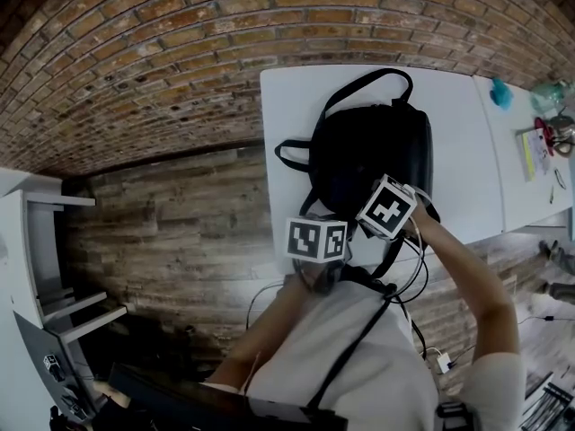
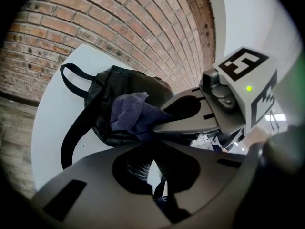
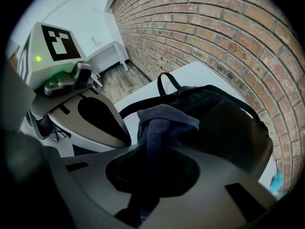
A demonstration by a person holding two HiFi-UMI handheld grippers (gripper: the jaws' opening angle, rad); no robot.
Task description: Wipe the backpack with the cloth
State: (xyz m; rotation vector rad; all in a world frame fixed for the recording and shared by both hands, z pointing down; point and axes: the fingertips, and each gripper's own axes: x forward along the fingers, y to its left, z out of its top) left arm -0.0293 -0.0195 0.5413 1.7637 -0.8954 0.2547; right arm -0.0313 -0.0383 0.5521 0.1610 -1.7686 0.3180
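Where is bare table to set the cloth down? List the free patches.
Free: the table strip right of the backpack, and the corner left of it. Crowded: the near edge, under the left gripper and right gripper.

I am facing a red brick wall (image 1: 135,52). A white worktop (image 1: 287,115) is running up to it over a weathered plank floor (image 1: 171,241), and white shelving (image 1: 45,241) is standing at my left.

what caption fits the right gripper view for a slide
Right claw gripping a dark blue cloth over the black backpack on a white table
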